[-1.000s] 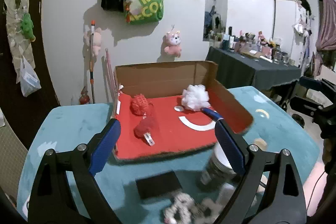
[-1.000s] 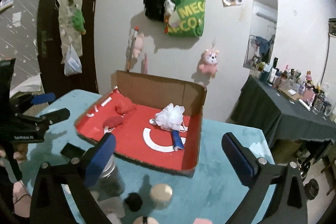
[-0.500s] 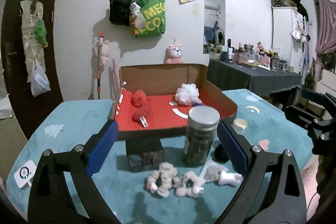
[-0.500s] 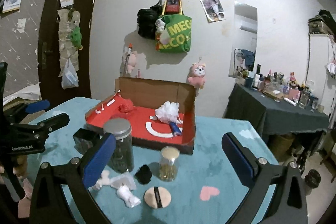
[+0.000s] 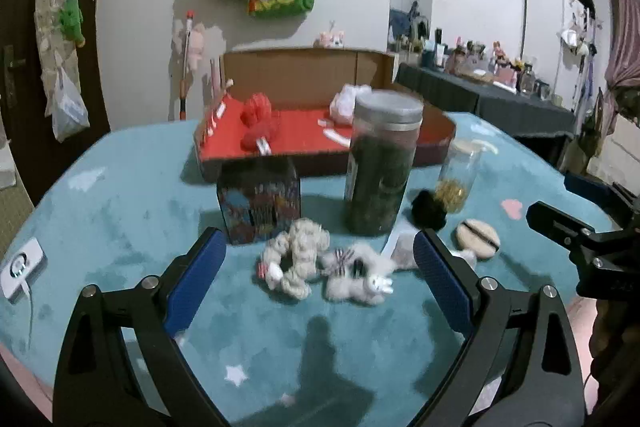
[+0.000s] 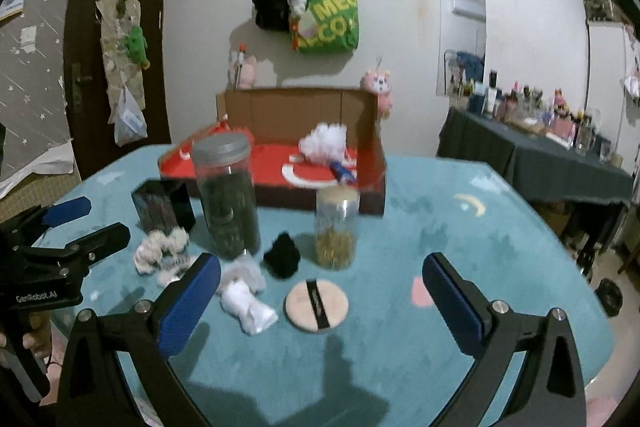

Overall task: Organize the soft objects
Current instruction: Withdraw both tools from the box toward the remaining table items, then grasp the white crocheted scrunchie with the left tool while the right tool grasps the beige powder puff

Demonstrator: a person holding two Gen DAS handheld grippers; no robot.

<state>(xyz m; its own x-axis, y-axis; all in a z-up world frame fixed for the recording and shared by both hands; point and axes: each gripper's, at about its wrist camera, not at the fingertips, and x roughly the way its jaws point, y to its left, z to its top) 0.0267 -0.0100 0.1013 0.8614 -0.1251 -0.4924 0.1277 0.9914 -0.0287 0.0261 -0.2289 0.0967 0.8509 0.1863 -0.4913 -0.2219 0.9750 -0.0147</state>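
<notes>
**Two empty grippers above a cluttered teal table**

Left gripper [image 5: 316,281] and right gripper [image 6: 320,287] hover, fingers spread wide, holding nothing. Cream scrunchie [image 5: 294,261], fluffy white hair tie [image 5: 358,281] and powder puff [image 6: 316,303] lie before the red-lined cardboard box [image 6: 370,163].

My right claw [image 6: 322,291] hangs over the teal table [image 6: 460,239], its blue pads spread wide with nothing between them. Directly ahead of it on the table lies a round powder puff [image 6: 316,303] with a black strap. Left of the puff sits a crumpled white cloth [image 6: 245,295], just beside my left pad. A black pompom [image 6: 282,255] rests between a tall dark-filled jar [image 6: 226,195] with a grey lid and a smaller jar [image 6: 336,229] holding gold bits. A white fluffy scrunchie [image 6: 158,251] lies near a black box [image 6: 162,205]. Behind these stands a red-lined cardboard box [image 6: 370,163] containing a white bath pouf [image 6: 325,143]. My left claw [image 6: 80,223] is in view at the left edge, fingers parted and empty.
</notes>
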